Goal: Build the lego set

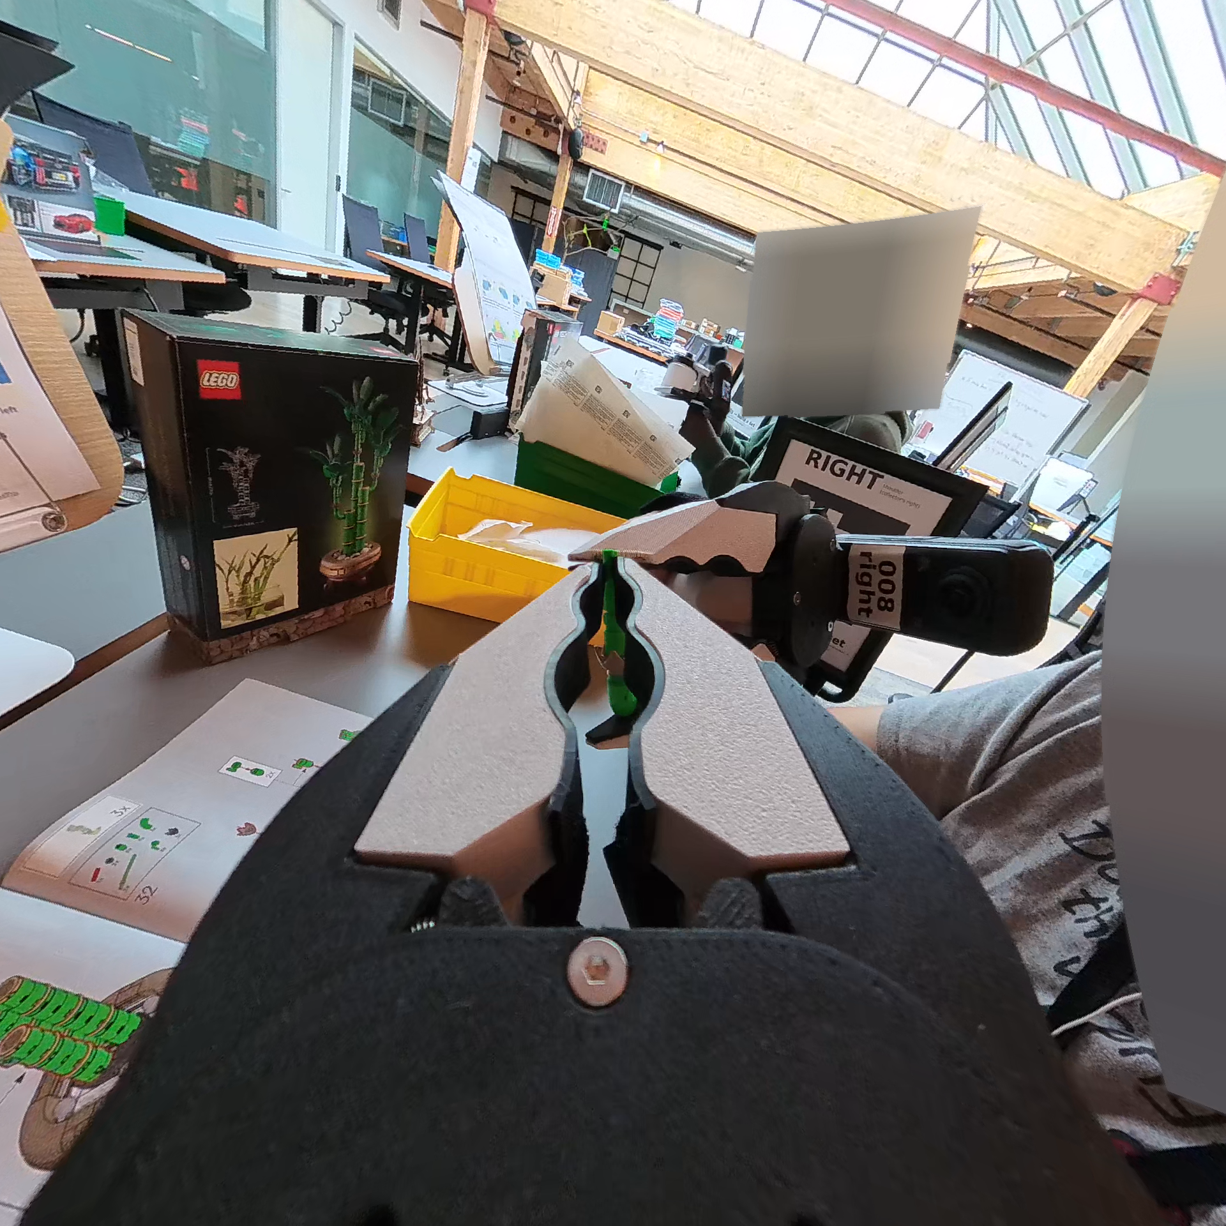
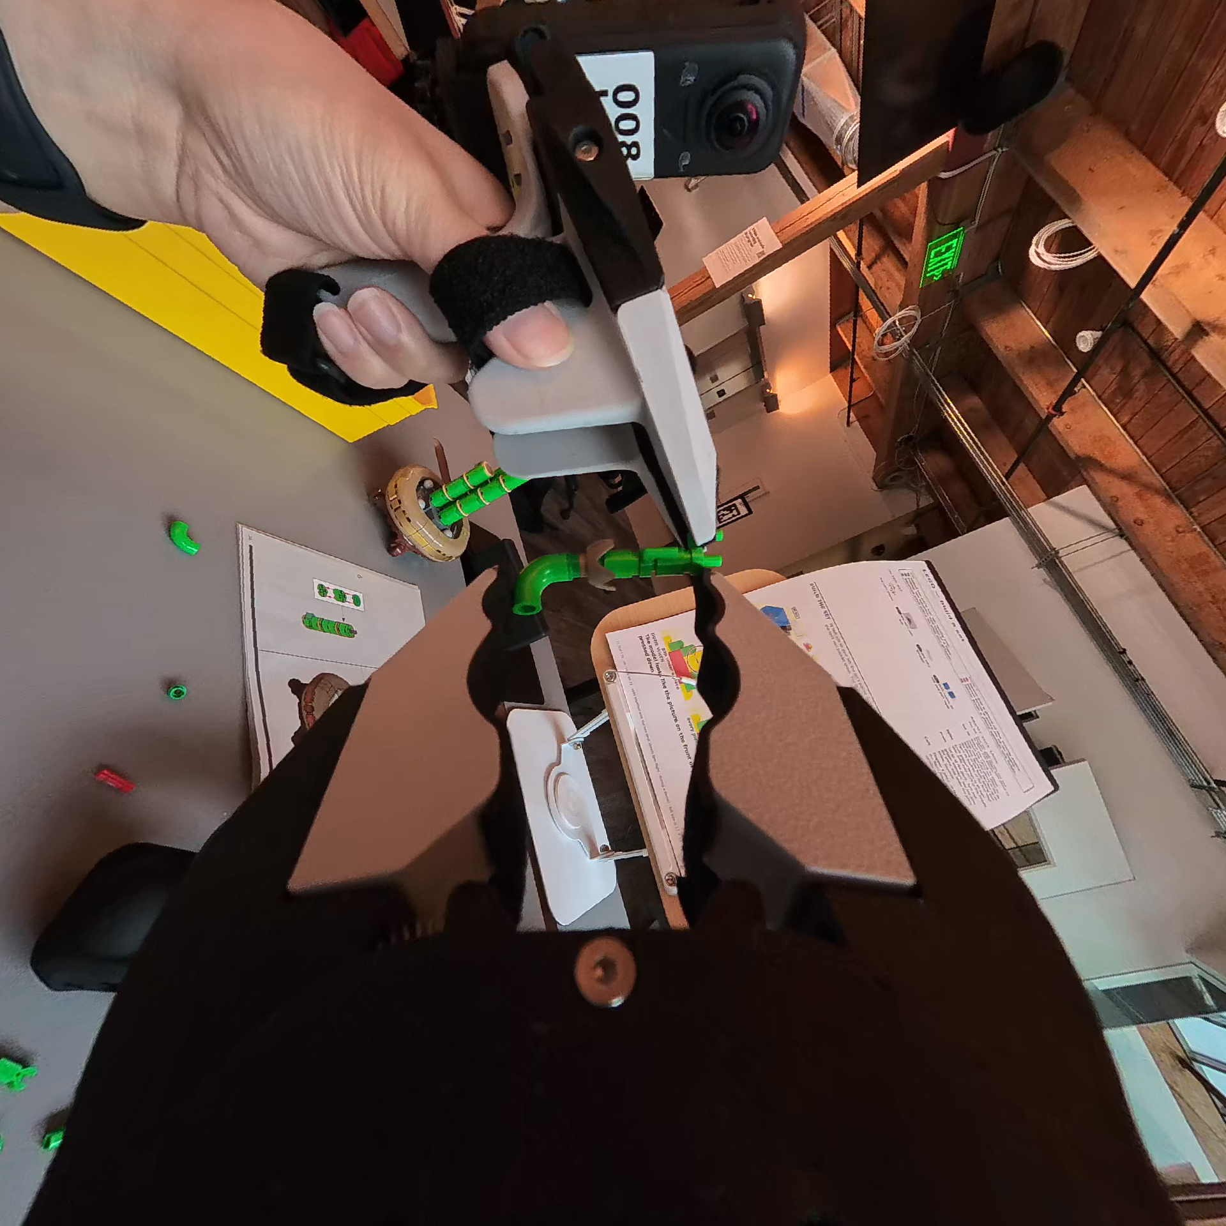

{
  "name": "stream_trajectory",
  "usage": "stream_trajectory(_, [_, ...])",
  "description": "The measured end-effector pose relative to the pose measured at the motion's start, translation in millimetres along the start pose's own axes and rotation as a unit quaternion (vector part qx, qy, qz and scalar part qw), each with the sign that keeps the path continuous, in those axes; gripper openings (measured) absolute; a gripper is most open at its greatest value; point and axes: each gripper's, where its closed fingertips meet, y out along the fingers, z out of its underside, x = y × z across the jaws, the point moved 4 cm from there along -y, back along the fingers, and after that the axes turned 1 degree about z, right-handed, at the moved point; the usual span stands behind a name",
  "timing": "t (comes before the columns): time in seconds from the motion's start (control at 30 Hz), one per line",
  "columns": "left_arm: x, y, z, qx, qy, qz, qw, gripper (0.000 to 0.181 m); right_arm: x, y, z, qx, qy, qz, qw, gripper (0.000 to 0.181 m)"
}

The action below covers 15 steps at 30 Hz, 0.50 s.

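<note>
My left gripper is shut on a thin green bamboo stalk and holds it above the table. In the right wrist view the stalk lies crosswise, with a curved elbow piece at its left end, and the left gripper pinches its right end. My right gripper is open, with its jaws spanning the stalk's length. One tip touches the right end and the other is close to the elbow. The pot base with green stalks lies on the table behind.
The set's box, a yellow bin and a green bin stand ahead. An open instruction booklet lies at the left. Loose pieces are on the table: a green elbow, a green ring, a red piece.
</note>
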Motion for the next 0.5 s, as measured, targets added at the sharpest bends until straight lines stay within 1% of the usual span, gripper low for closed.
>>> stream_trajectory(0.27, [0.8,-0.2,0.9,0.003,-0.004,-0.003,1.000,0.000,0.6,0.4,0.6,-0.002,0.007,-0.006,1.000,0.052])
stream_trajectory(0.5, [0.5,0.9,-1.4,-0.011,-0.011,0.002,1.000,0.000,-1.6,1.3,-1.0,-0.004,0.009,0.007,1.000,0.053])
